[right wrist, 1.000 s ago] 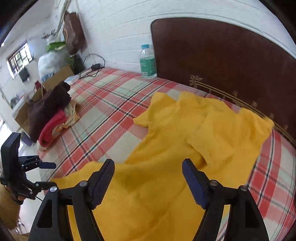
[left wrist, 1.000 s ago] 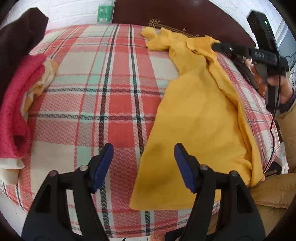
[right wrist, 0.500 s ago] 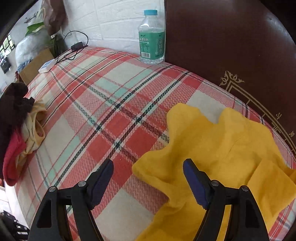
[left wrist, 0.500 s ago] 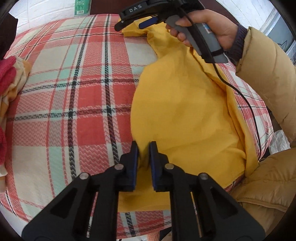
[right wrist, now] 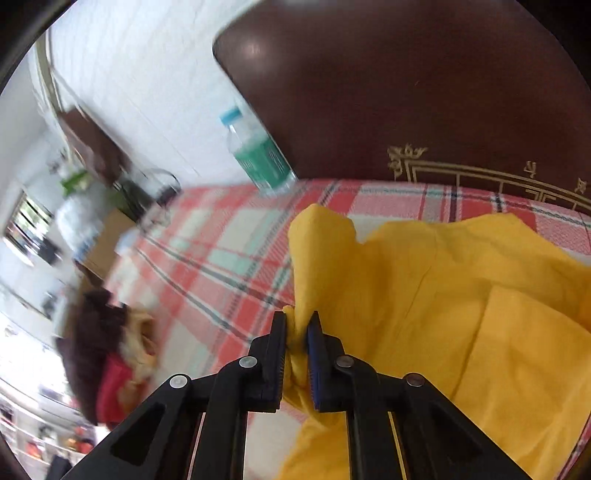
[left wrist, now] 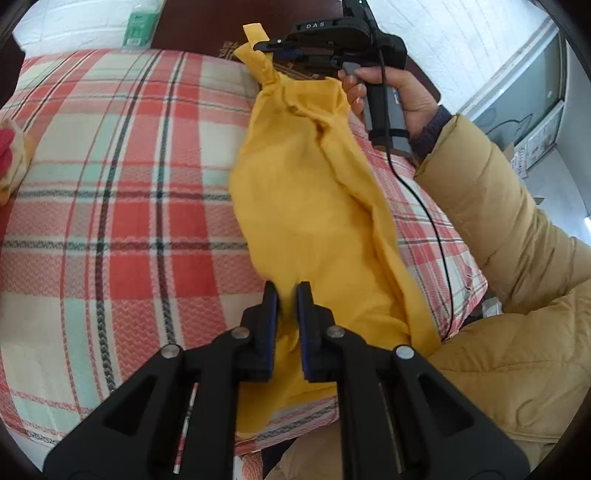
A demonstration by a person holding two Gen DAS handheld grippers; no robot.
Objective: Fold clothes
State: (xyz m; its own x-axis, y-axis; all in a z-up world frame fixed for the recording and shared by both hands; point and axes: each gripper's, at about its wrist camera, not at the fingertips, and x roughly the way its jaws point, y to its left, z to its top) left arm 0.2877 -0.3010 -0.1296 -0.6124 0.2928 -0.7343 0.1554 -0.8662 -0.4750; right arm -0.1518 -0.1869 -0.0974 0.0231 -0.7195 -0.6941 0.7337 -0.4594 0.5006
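Both grippers pinch one yellow shirt [left wrist: 310, 206] on the plaid bed [left wrist: 110, 206]: the left gripper [left wrist: 287, 295] clamps its near edge, the right gripper [right wrist: 297, 325] a far bunched corner, lifted ahead; for a clean fold, probably keep cloth taut between them and move both together.

1. The water bottle [left wrist: 142, 22] at 11 o'clock in the left wrist view is cut off by the top edge; only its green label shows.
2. In the right wrist view, the room at 9 o'clock is motion-blurred, and the pile of clothes [right wrist: 107, 354] at 8 o'clock is smeared.
3. The yellow garment [left wrist: 314, 221] hides the bed cover [left wrist: 110, 184] beneath it.
4. The left gripper [left wrist: 286, 295] covers the hem it pinches.
5. The right gripper [right wrist: 297, 326] hides its pinched fold.
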